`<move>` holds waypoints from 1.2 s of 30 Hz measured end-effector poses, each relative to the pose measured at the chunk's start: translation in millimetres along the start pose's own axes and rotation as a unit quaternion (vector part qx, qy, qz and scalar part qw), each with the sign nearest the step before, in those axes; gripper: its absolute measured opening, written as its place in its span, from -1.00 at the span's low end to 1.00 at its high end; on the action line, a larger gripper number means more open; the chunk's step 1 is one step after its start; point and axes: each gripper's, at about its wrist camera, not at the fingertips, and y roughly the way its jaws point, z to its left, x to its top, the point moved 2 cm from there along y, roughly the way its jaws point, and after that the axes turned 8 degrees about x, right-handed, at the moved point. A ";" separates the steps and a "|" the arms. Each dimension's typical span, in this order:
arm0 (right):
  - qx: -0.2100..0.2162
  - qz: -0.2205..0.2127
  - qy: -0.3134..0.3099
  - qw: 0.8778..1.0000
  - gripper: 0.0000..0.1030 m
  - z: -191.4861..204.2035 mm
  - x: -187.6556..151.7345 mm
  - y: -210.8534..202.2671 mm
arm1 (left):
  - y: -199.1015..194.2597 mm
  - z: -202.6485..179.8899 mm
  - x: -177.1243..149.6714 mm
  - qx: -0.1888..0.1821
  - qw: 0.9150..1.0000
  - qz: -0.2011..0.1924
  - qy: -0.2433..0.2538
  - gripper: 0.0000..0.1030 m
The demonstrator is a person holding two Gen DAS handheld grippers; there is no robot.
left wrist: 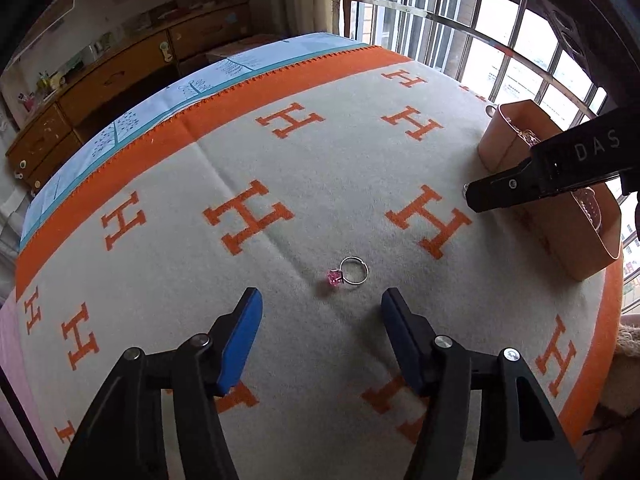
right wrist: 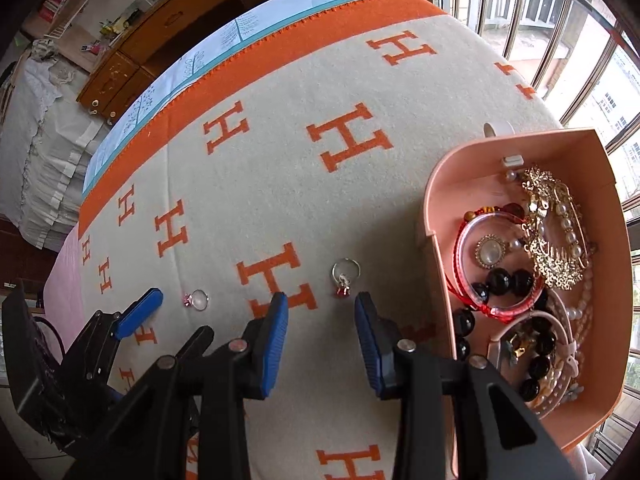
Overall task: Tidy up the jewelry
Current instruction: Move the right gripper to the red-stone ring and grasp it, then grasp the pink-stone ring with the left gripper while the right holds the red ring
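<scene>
We see two silver rings flat on the blanket: pink-stone ring (left wrist: 347,272), red-stone ring (right wrist: 345,277) just beside the pink box (right wrist: 436,216) heaped with jewelry (right wrist: 532,248).

The blanket (left wrist: 360,184) is pale beige with orange H letters in rows and a wide orange border. Beside its border lies a light blue cloth (left wrist: 208,80) with thin dark tree drawings. One ring (left wrist: 347,272) is silver with a pink stone — the other ring (right wrist: 345,278) is silver with small red stones. The box (right wrist: 600,184) is peach-pink. Inside it, a red bangle (right wrist: 460,240), black beads (right wrist: 504,282), a gold comb (right wrist: 556,248). Gripper pads (right wrist: 276,340) are blue — their arms black.
</scene>
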 end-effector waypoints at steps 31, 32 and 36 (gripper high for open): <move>-0.062 0.025 -0.079 0.995 -0.71 24.3 14.6 24.4 | 2.8 -4.8 11.2 -0.003 0.999 0.004 0.048 -0.09; -0.057 0.024 -0.081 0.995 -0.71 25.2 13.5 24.3 | 2.5 -5.0 11.0 -0.003 0.999 0.004 0.048 -0.09; -0.037 0.016 -0.085 0.996 -0.71 23.9 11.5 21.5 | 3.6 -8.3 13.4 -0.011 0.999 0.003 0.051 -0.12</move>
